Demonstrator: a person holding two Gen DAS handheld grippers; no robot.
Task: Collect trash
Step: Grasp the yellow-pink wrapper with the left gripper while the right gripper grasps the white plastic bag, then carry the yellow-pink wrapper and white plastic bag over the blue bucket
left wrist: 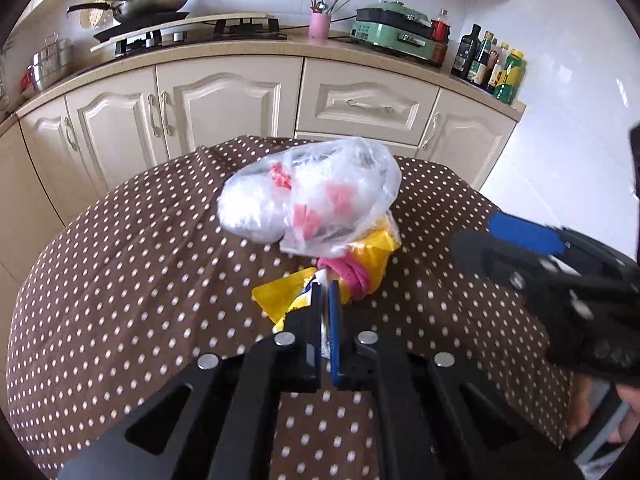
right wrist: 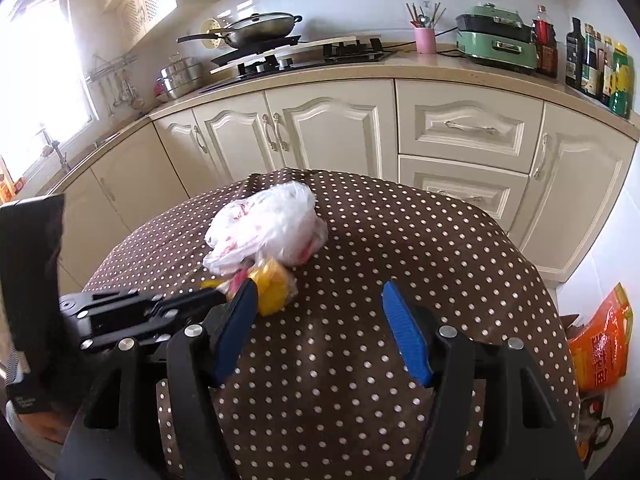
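Item: yellow wrapper [left wrist: 288,300], crumpled, with a pink band [left wrist: 354,278] of material bunched at its far end. Location: between the fingertips of the left gripper [left wrist: 327,294], whose jaws are closed tight on the wrapper's near edge; a sliver of pale film shows in the narrow slit between the blue pads.

Item: clear plastic bag [left wrist: 316,196], puffed and knotted, red and white contents showing through. Location: just beyond the left gripper's tips, resting against and partly over the far part of the wrapper.

Right gripper [right wrist: 320,304]: jaws wide apart, nothing between them; only tablecloth shows in the gap. The wrapper and bag lie ahead and to the left of it, with its left blue pad beside the left gripper's tips.

Surface: round table under a brown cloth with white dots [right wrist: 360,360], creased near the bag.

Surroundings: cream cabinets [left wrist: 224,100] beyond the table; orange packet [right wrist: 600,344] on the floor, right of the right gripper.
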